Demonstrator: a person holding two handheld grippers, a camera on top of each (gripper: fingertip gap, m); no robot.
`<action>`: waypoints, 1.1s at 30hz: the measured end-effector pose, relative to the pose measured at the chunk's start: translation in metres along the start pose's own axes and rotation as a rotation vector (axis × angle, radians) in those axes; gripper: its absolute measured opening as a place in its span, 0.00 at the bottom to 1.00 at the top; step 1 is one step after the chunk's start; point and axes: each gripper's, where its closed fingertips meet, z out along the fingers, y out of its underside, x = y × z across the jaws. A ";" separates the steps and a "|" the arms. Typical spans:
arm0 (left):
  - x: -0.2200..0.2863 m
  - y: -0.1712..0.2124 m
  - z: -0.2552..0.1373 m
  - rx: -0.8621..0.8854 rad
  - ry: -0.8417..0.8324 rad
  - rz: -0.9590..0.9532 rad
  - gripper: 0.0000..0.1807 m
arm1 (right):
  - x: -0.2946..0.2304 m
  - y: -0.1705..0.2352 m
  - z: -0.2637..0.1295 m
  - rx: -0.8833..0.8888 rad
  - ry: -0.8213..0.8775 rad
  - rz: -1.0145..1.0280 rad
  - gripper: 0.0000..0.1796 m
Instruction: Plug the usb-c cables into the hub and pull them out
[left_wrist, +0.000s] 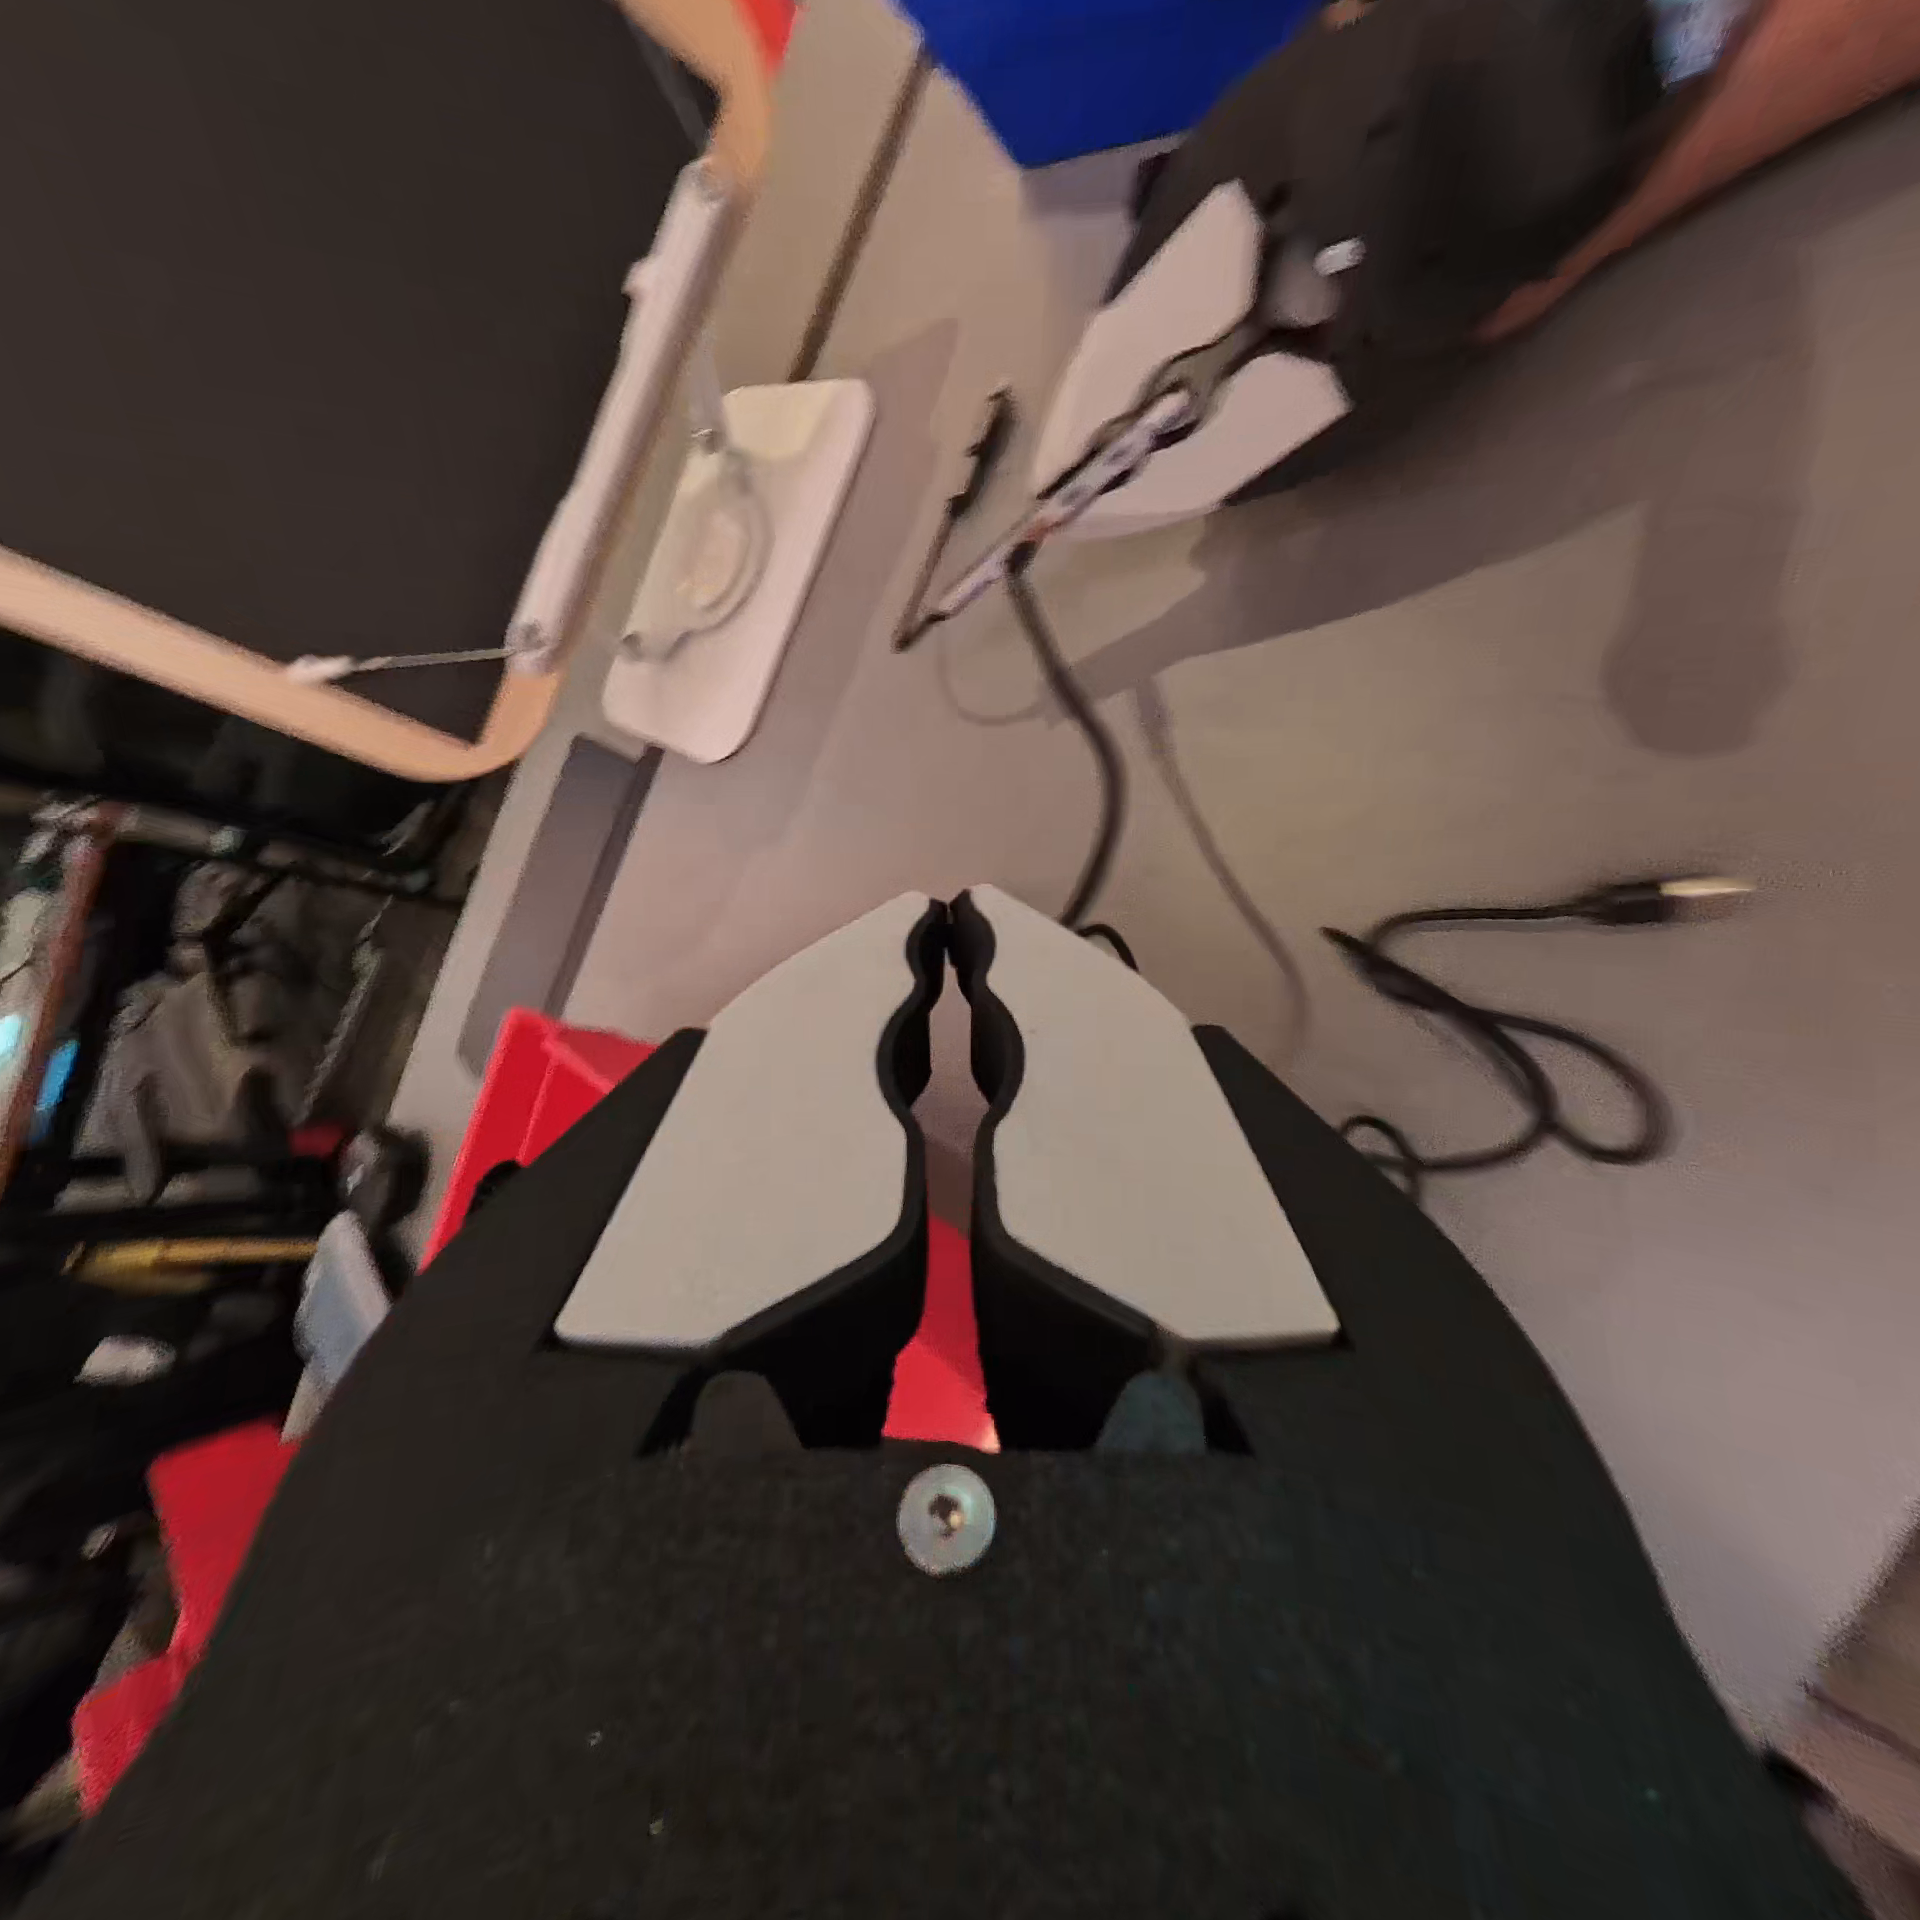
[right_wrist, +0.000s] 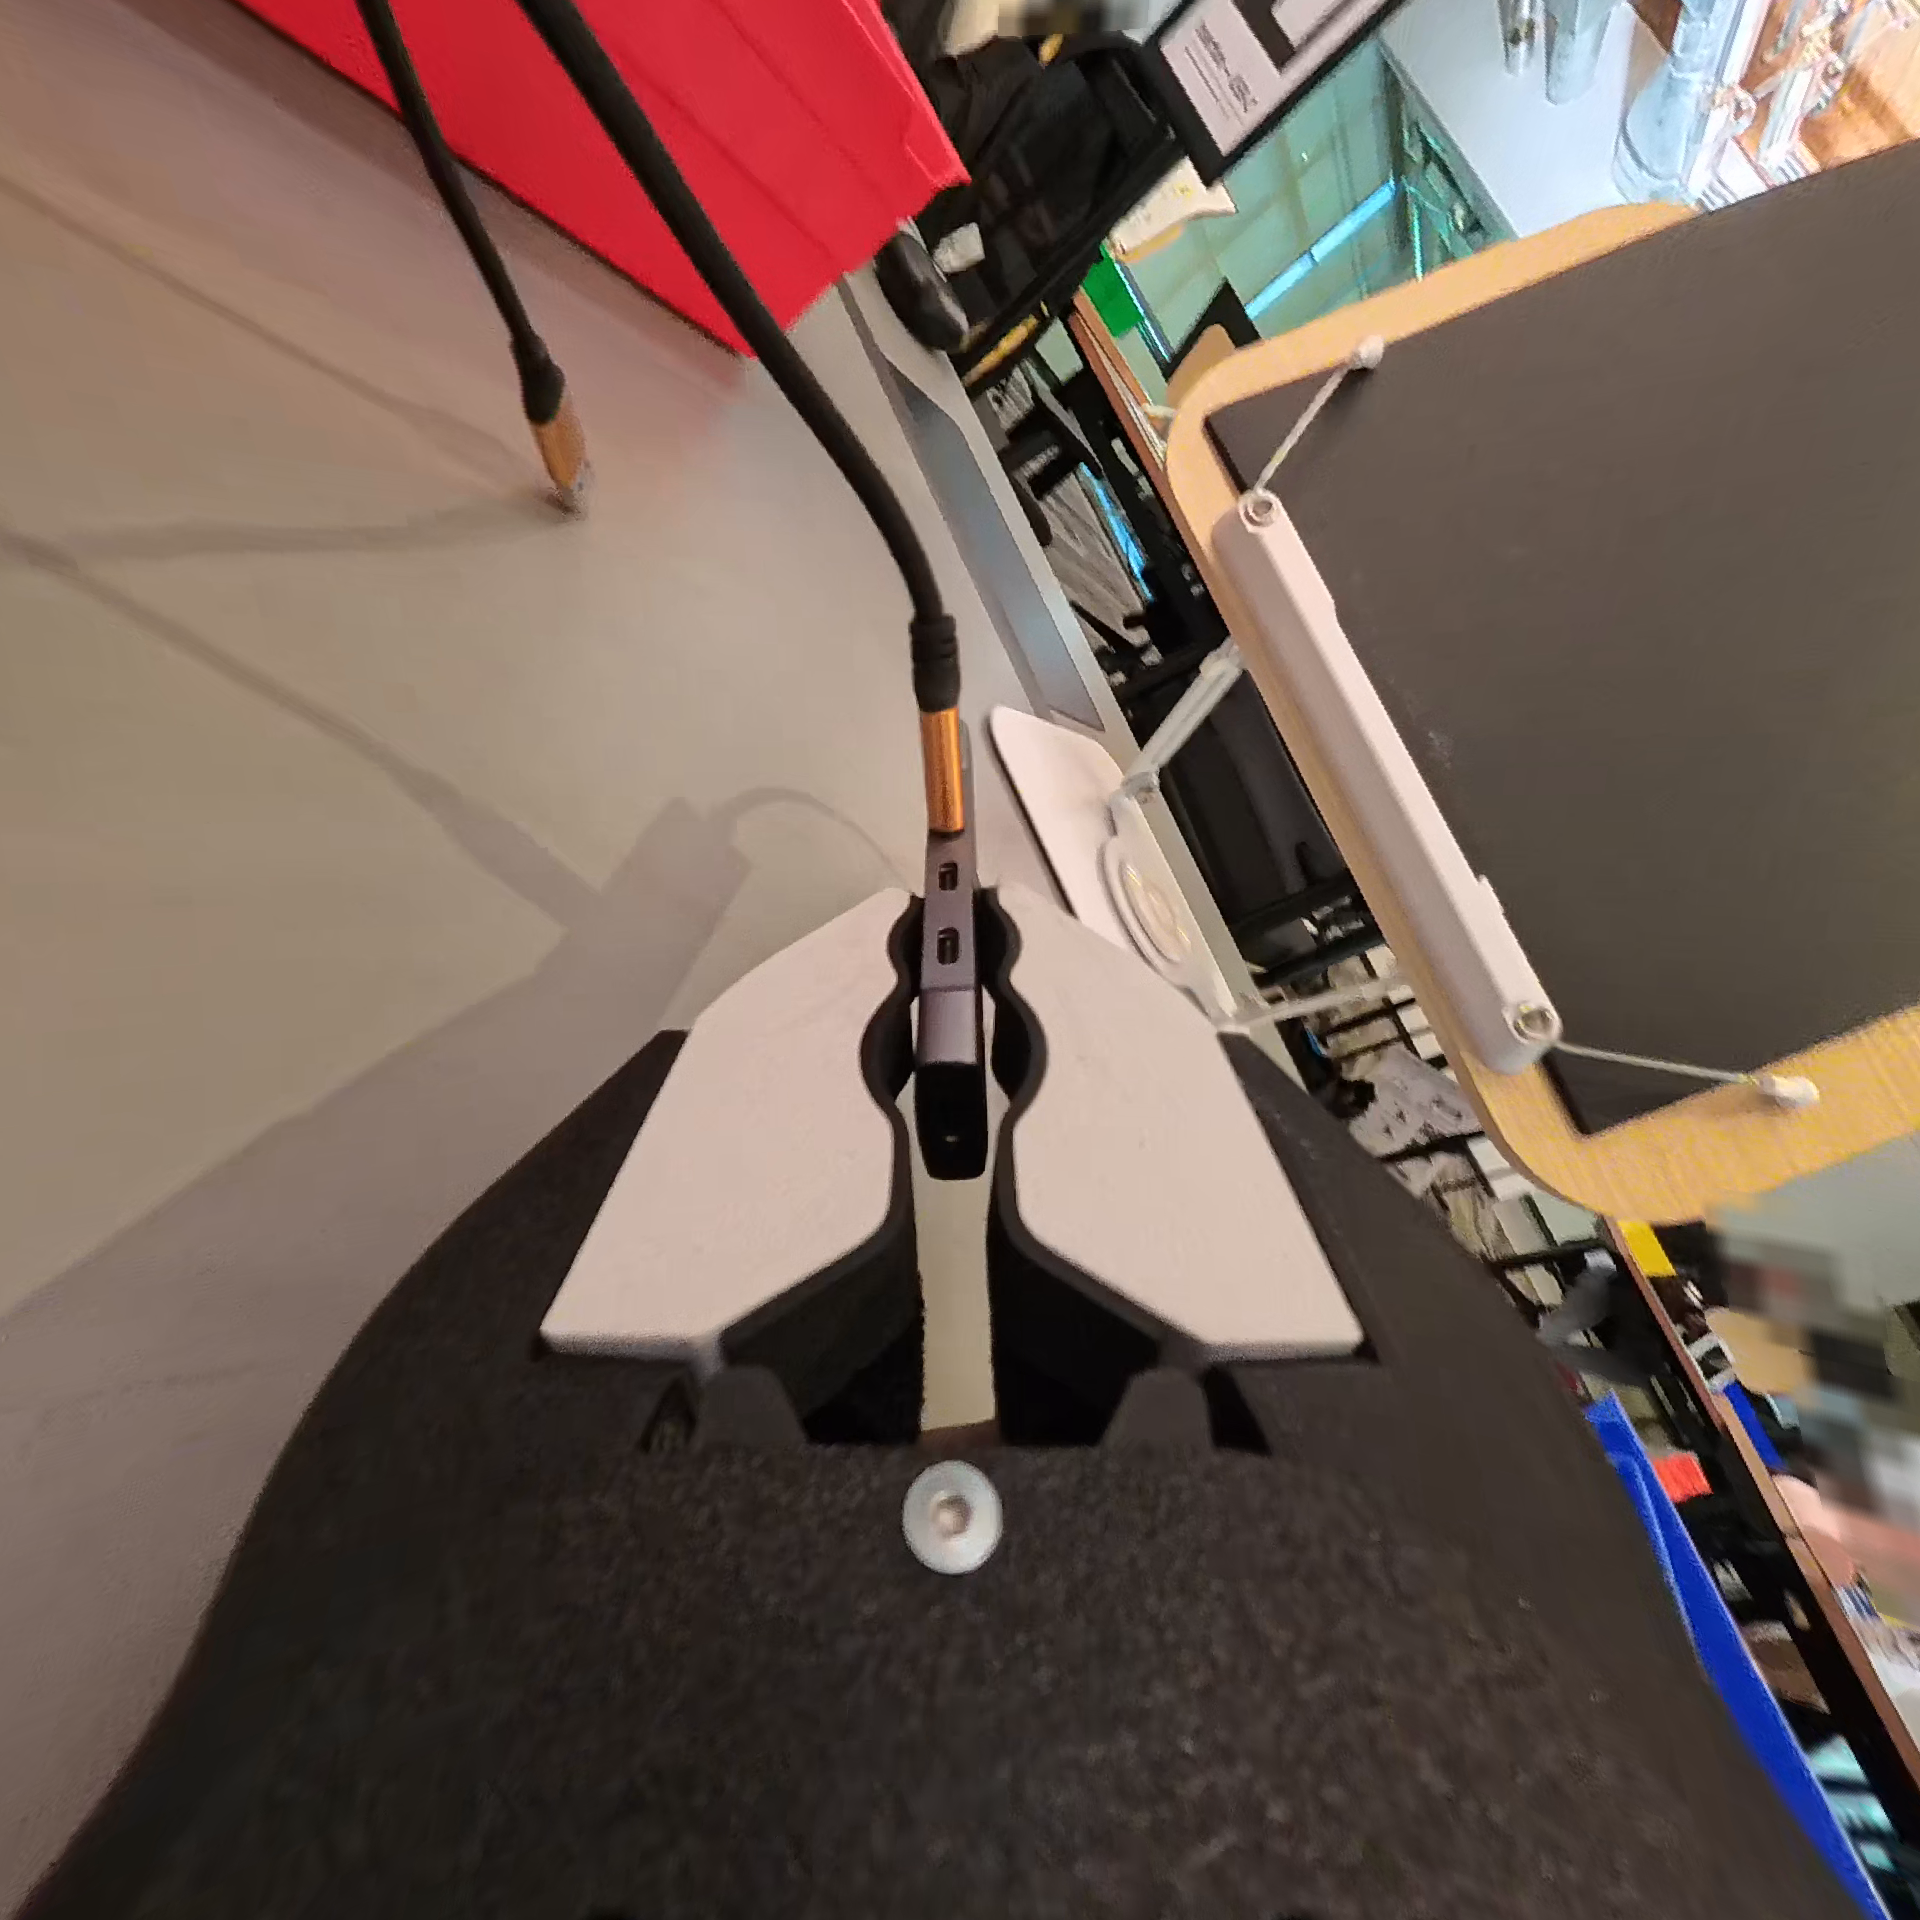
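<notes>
In the right wrist view my right gripper is shut on the slim grey hub, held edge-up above the grey table. A black cable with a gold plug sits in the hub's far end. A second gold-tipped cable hangs loose at the upper left. In the left wrist view my left gripper is shut, tips touching with nothing between them. The right gripper shows farther off, and the plugged cable trails down from it. A loose cable plug lies on the table to the right.
A white stand base sits at the table's edge beside a black board with a wooden rim; both also show in the right wrist view. A red bin and a blue bin stand nearby. A person's arm is at the upper right. The tips of one gripper are about 20 cm away from the tips of the other.
</notes>
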 end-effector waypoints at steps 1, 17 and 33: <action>0.012 -0.007 -0.002 0.016 0.082 0.014 0.00 | 0.003 0.003 0.001 -0.019 0.016 0.006 0.05; 0.165 -0.046 0.093 0.093 0.374 -0.243 0.13 | 0.004 0.005 0.002 -0.025 0.003 0.039 0.05; 0.146 -0.055 -0.003 0.210 0.580 -0.040 0.19 | -0.001 0.004 0.004 -0.018 -0.026 0.037 0.05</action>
